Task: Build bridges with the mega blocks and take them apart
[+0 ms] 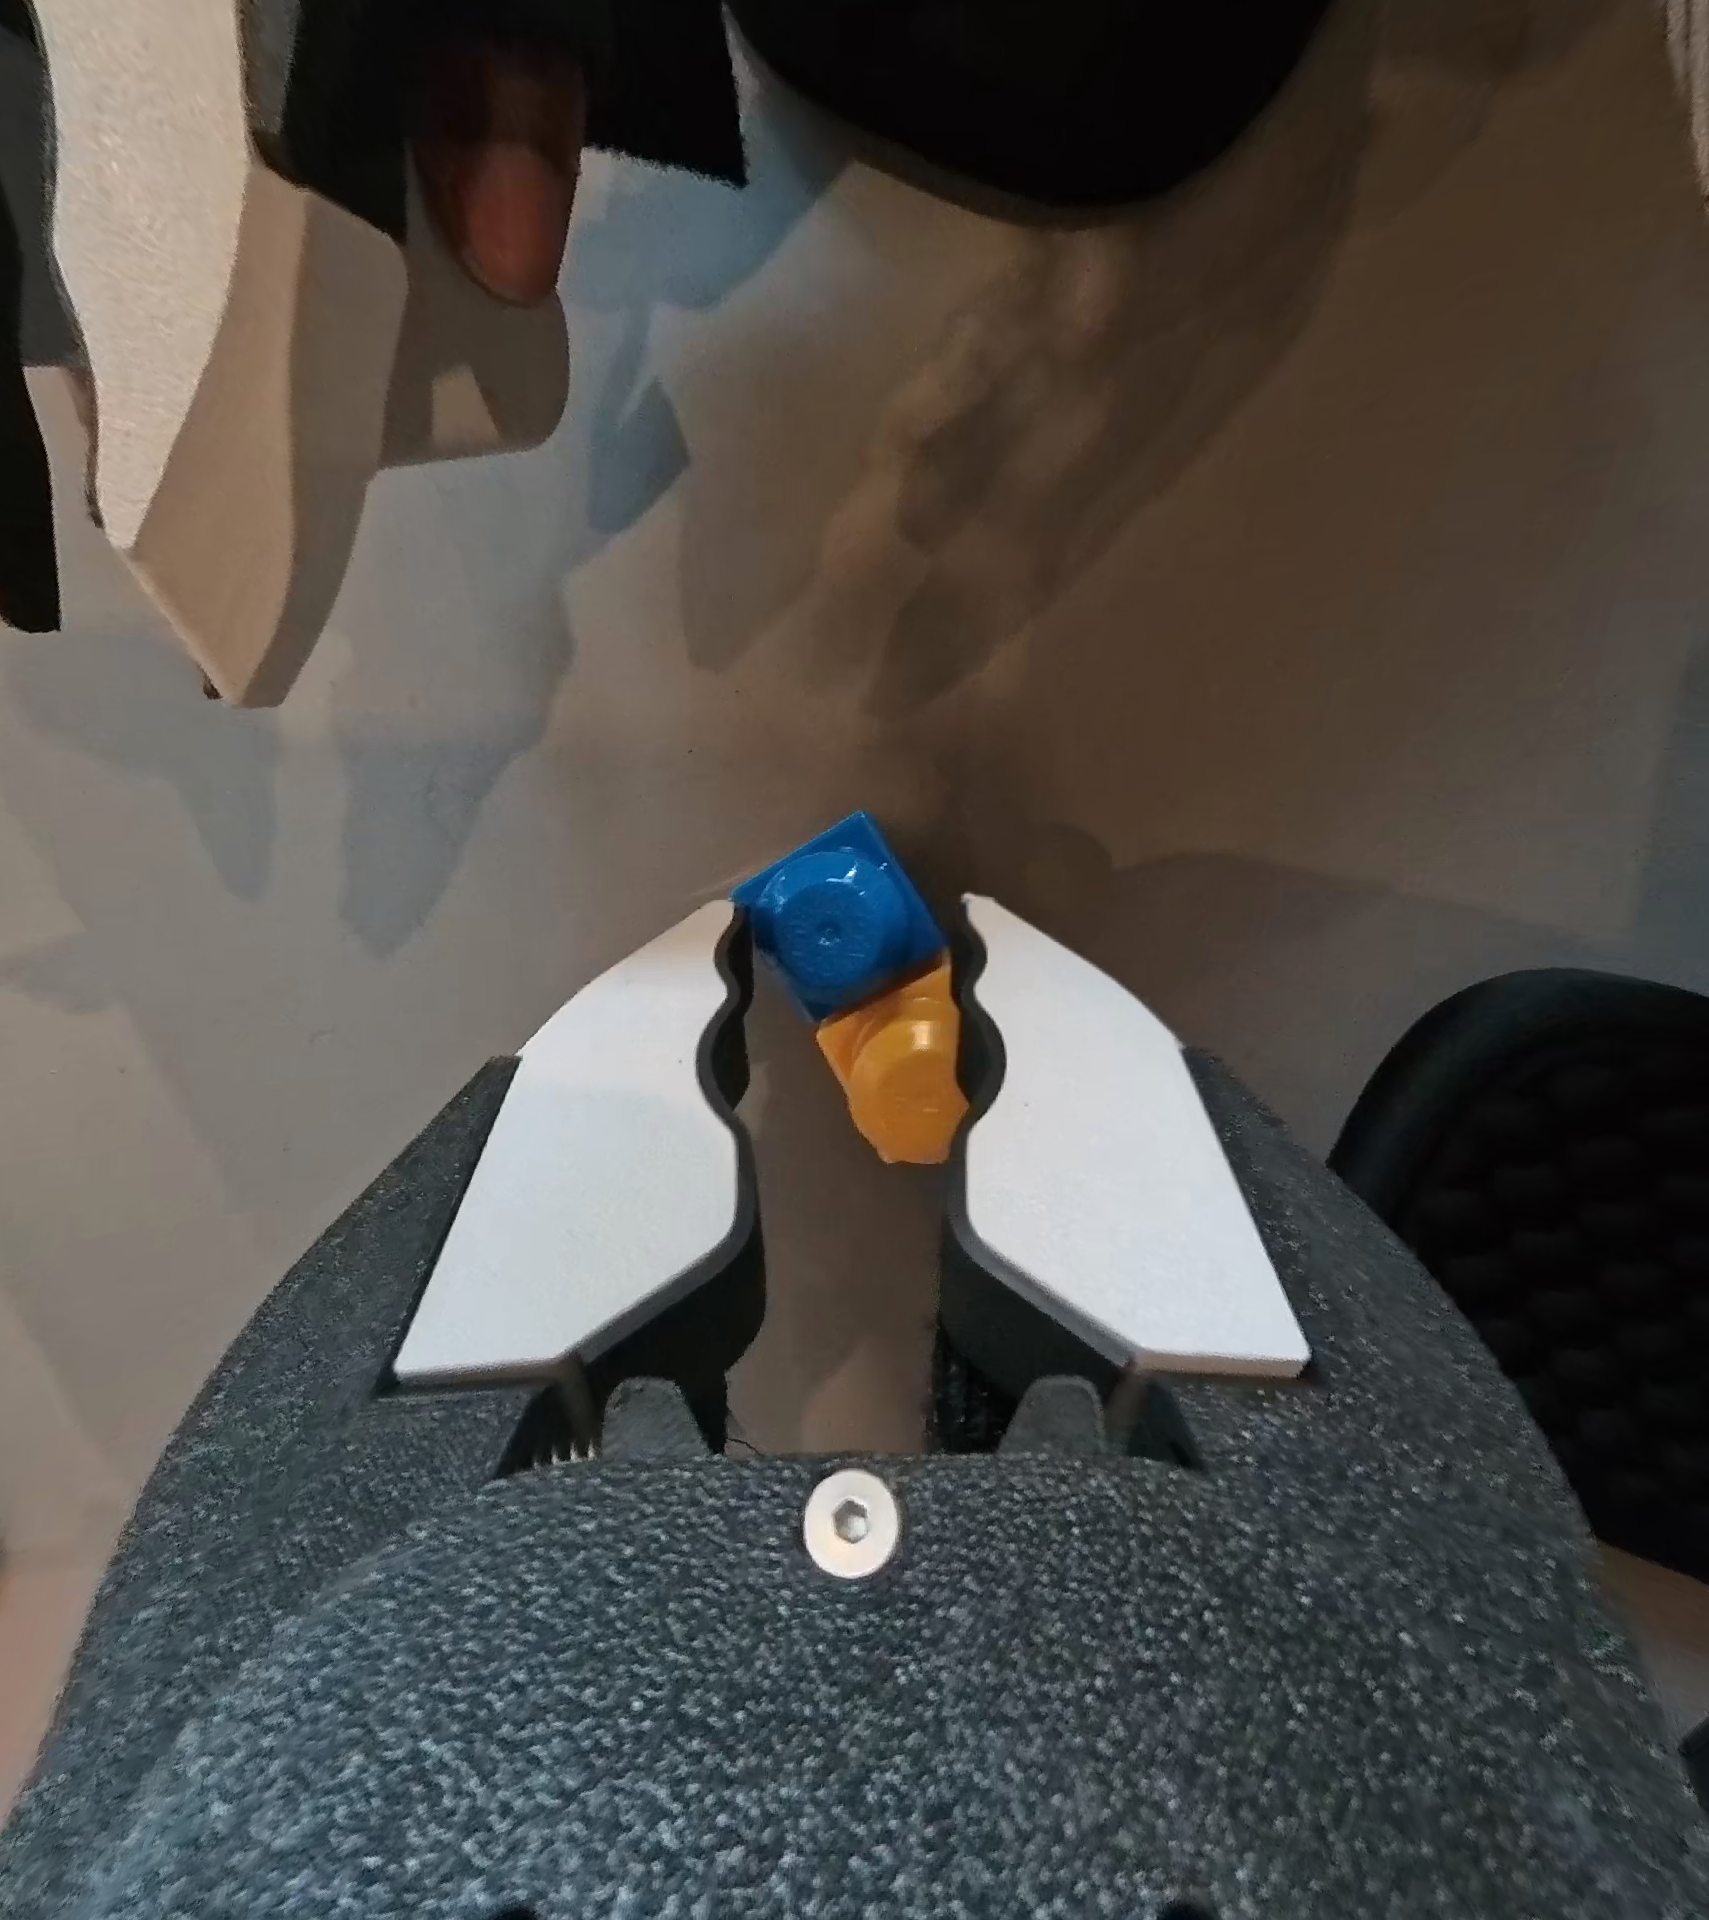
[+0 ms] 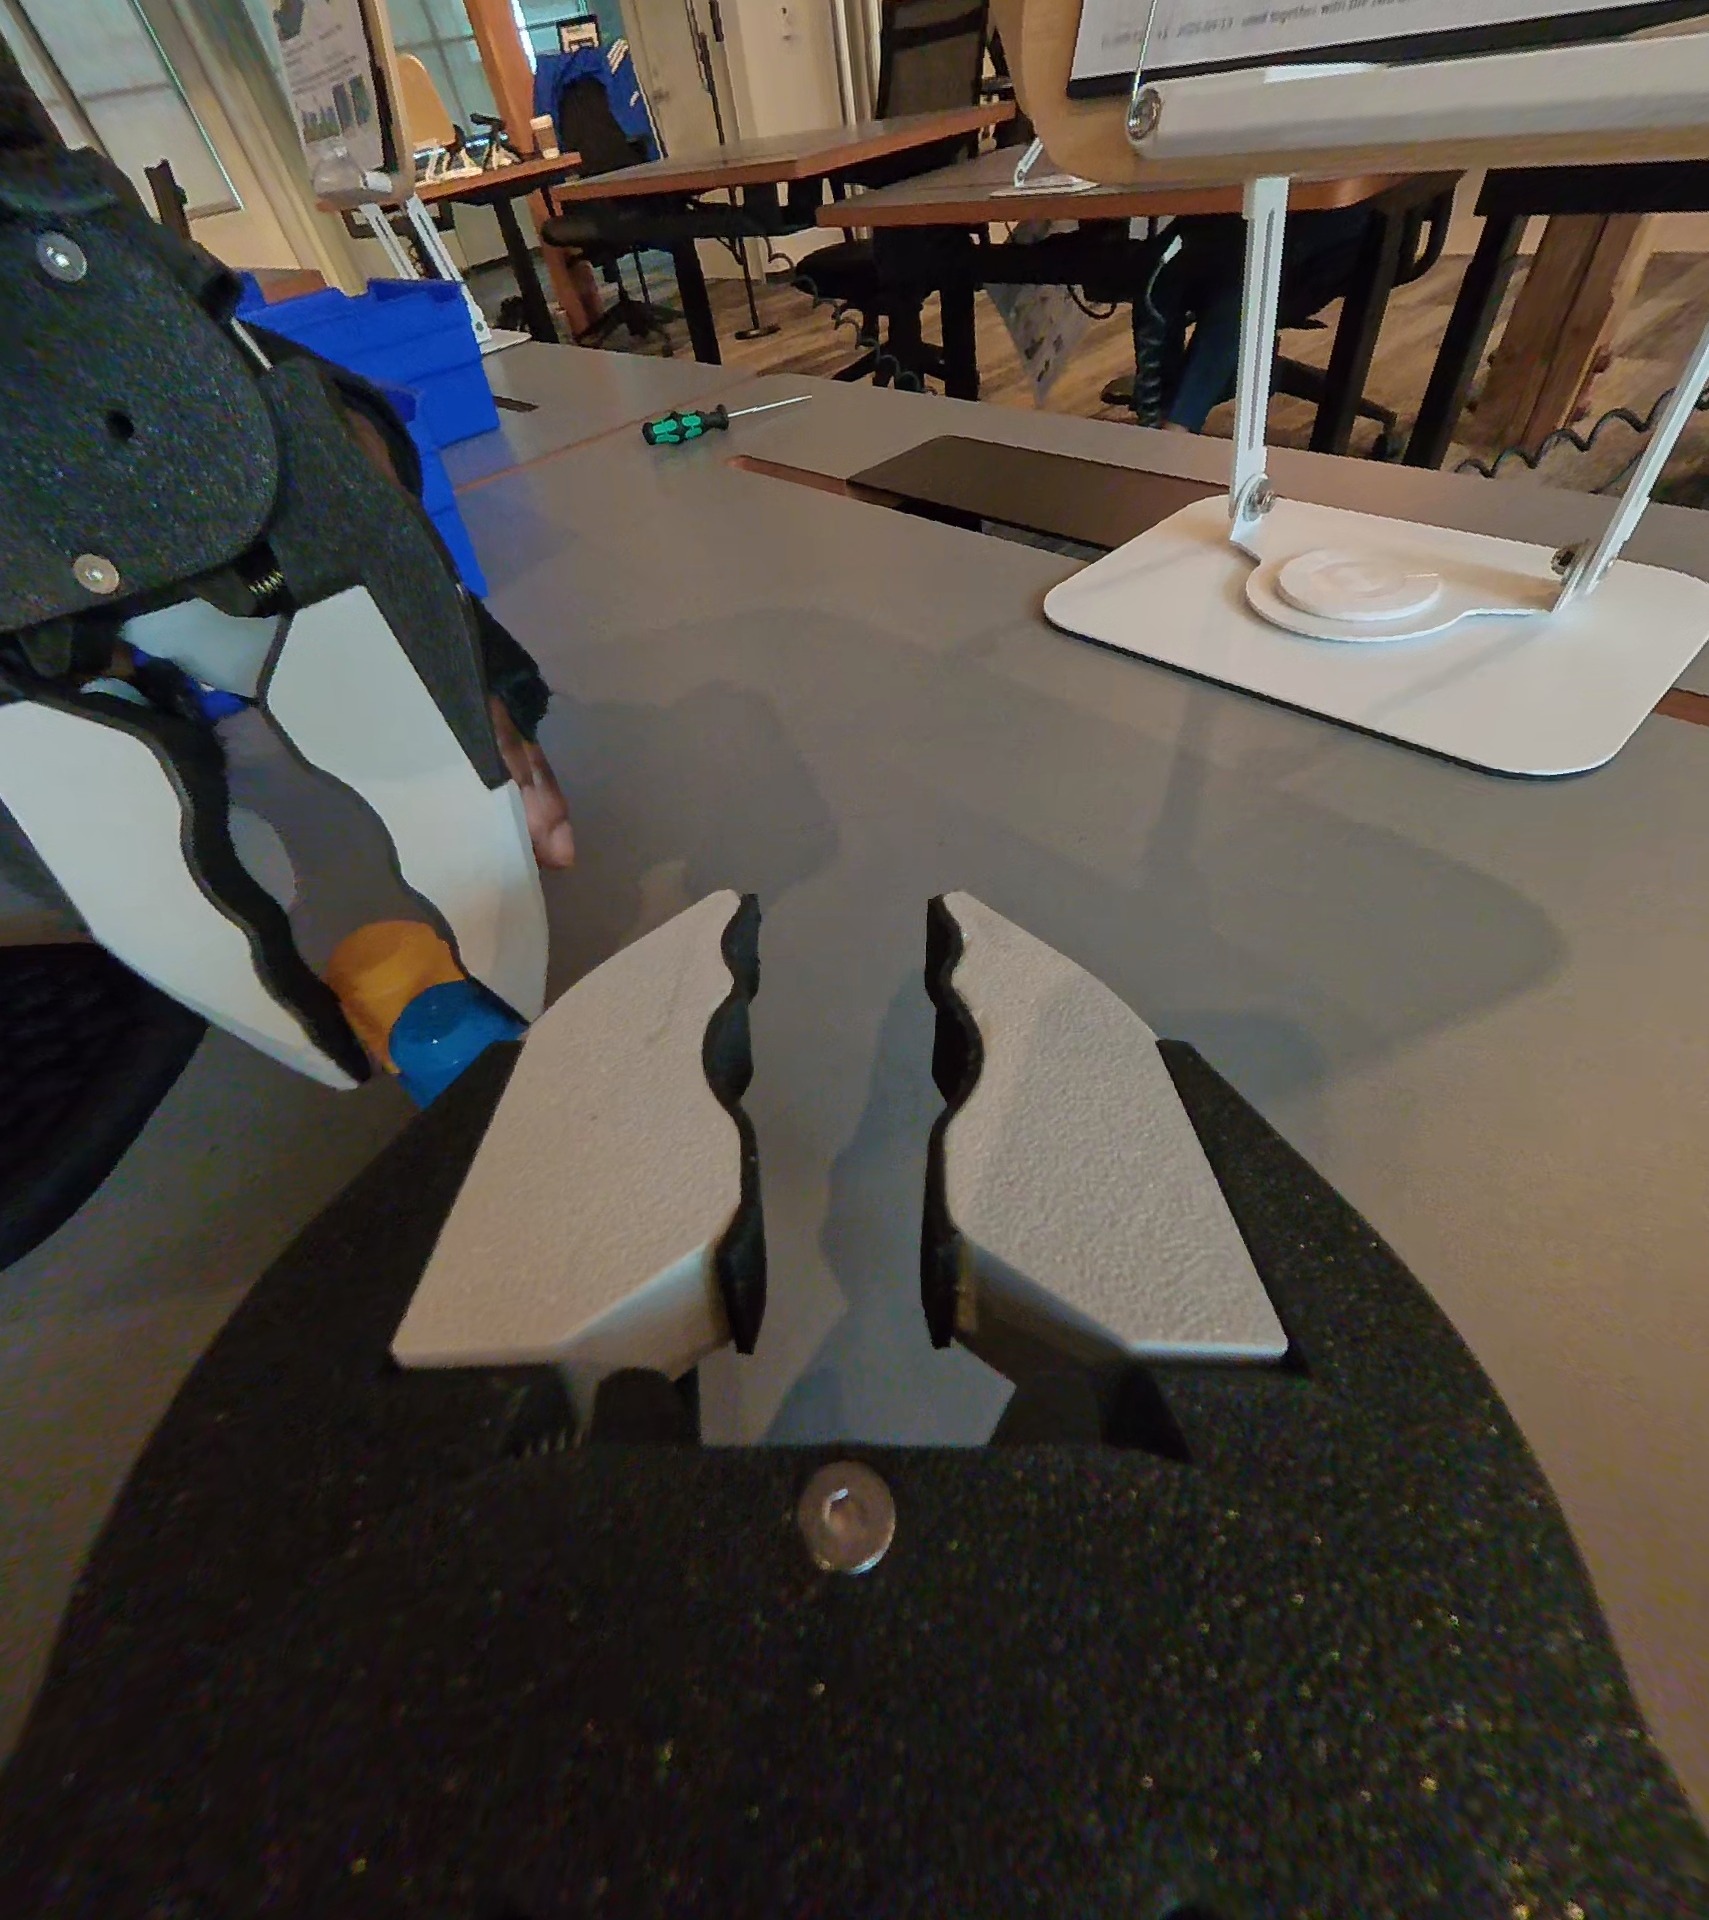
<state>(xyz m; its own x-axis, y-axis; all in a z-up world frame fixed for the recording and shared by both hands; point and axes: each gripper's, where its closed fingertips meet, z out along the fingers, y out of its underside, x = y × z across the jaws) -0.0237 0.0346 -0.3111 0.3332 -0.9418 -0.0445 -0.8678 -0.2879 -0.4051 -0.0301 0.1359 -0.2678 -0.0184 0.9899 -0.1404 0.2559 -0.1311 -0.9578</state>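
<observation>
Left wrist view: left gripper [image 1: 850, 1023] pinching a joined blue block [image 1: 829, 935] and orange block [image 1: 897, 1091], held above the grey table [image 1: 1245, 779].
The pair sits skewed between the tips, blue farther out, orange nearer the right finger; the right gripper [image 1: 206, 582] hangs at far left. Right wrist view: right gripper [image 2: 839, 1039] spread and empty over the table [image 2: 1141, 987], with the left gripper [image 2: 414, 1023] and its two blocks just beside its left finger. To part them cleanly, it seems best to close squarely on the blue block alone, then pull straight along the stud, keeping the other grip firm.
</observation>
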